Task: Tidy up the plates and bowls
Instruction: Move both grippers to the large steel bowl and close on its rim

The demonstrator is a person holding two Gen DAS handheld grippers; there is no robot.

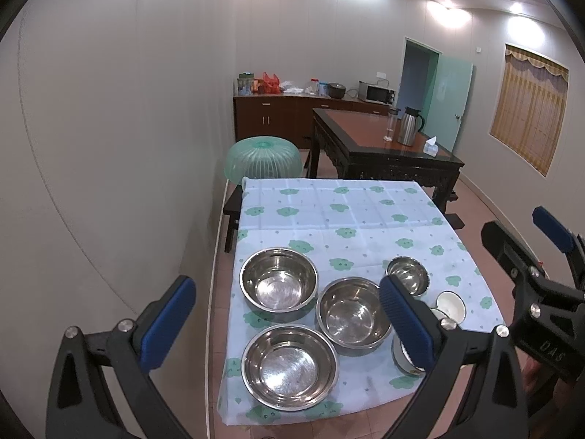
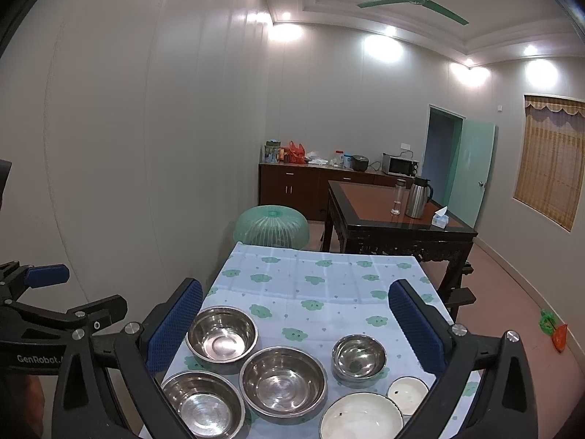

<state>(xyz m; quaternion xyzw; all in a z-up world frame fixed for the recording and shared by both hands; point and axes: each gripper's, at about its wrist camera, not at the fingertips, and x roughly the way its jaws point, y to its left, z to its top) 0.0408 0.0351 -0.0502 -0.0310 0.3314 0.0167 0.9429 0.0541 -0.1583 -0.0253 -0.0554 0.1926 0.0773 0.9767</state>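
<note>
Several steel bowls stand on a table with a light blue, green-patterned cloth: a large far-left one, a near-left one, a middle one, and a small one. A small white bowl and a larger white bowl sit at the right. My left gripper is open above the bowls, holding nothing. My right gripper is open and holds nothing; it also shows in the left wrist view.
A green mesh food cover sits beyond the table's far left corner. A dark wooden table with a steel jug, a bottle and a tissue box stands behind. A sideboard lines the back wall.
</note>
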